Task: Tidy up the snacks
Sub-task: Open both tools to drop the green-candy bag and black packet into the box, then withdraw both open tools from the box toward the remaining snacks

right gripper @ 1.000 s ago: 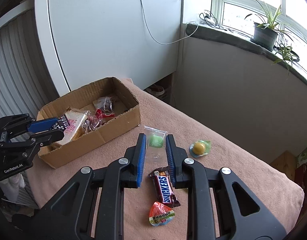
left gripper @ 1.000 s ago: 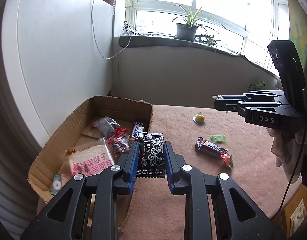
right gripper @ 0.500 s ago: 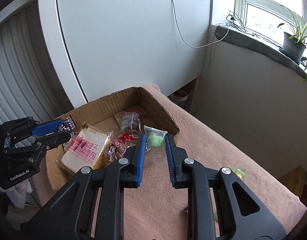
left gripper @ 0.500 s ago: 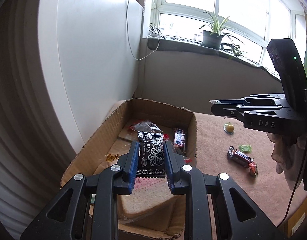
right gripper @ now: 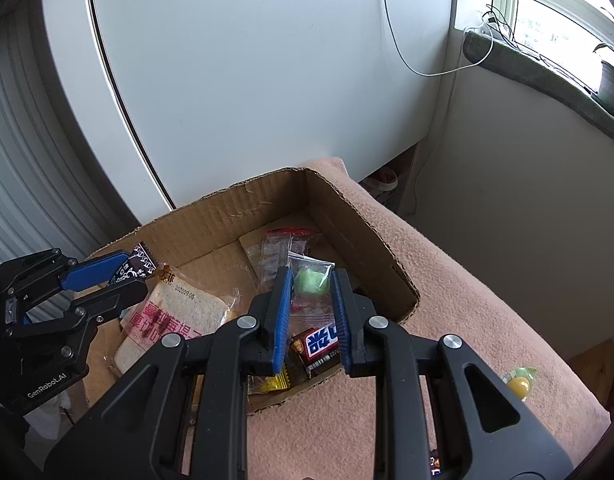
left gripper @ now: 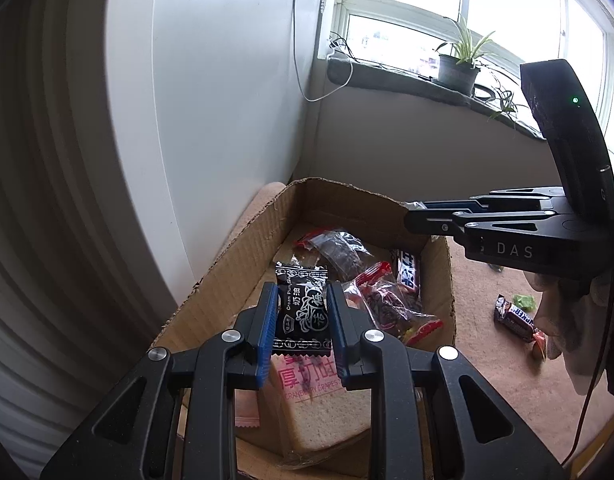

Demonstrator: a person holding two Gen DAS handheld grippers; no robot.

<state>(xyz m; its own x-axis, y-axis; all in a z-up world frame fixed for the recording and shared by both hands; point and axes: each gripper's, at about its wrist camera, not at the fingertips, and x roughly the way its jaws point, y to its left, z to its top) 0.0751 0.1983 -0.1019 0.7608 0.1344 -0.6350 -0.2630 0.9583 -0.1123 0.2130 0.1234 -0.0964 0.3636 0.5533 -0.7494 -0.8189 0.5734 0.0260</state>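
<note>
My left gripper (left gripper: 301, 300) is shut on a black plum-candy packet (left gripper: 302, 312) and holds it above the open cardboard box (left gripper: 243, 256). My right gripper (right gripper: 312, 286) is shut on a clear bag with a green candy (right gripper: 311, 282), also over the box (right gripper: 347, 216). In the box lie a wrapped slice of bread (left gripper: 319, 408), red-edged bags of dried fruit (left gripper: 387, 304) and a chocolate bar (right gripper: 319, 342). From the right wrist view the left gripper (right gripper: 137, 270) with its black packet (right gripper: 137, 266) hangs over the box's left corner. The left wrist view shows the right gripper (left gripper: 411, 212) over the far right wall.
The box stands on a pink-brown cloth (right gripper: 467, 320) over the table, close to a white panel (right gripper: 247, 80). On the cloth lie a Snickers bar (left gripper: 515, 318), a green candy (left gripper: 523, 302) and a yellow candy (right gripper: 519, 384). A potted plant (left gripper: 459, 72) stands on the windowsill.
Both grippers have carried their packets leftwards from over the cloth to above the box. The jaws have stayed shut on them throughout.
</note>
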